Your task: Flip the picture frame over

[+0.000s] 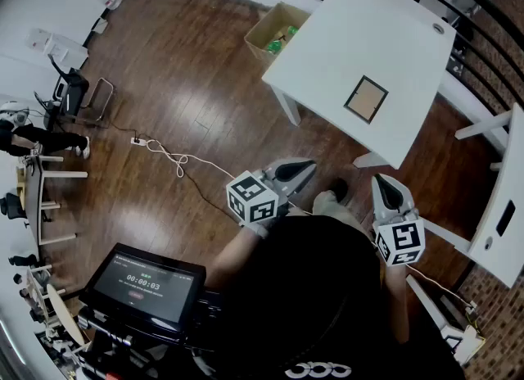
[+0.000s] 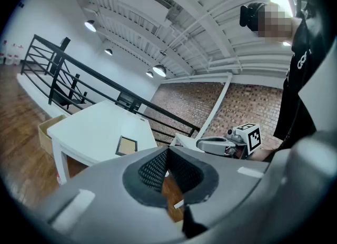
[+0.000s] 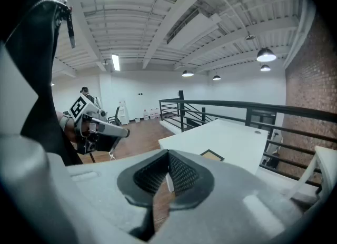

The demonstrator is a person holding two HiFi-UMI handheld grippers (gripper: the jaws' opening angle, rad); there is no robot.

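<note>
One white desk (image 1: 360, 34), well ahead, bearing the picture frame (image 1: 366, 99) flat toward its near edge. Likely light, stiff, somewhat fragile; best pinched by a thin border rail and tipped over. Left gripper (image 1: 310, 165) and right gripper (image 1: 379, 179) both clenched on nothing, well apart from it.

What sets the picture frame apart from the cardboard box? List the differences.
The picture frame lies on the white table; the cardboard box stands on the wooden floor beside it. The picture frame is flat and thin; the cardboard box is deep and open-topped, with green things inside. The picture frame has a dark border round a tan panel; the cardboard box is plain tan. Both are four-cornered and brownish.
</note>
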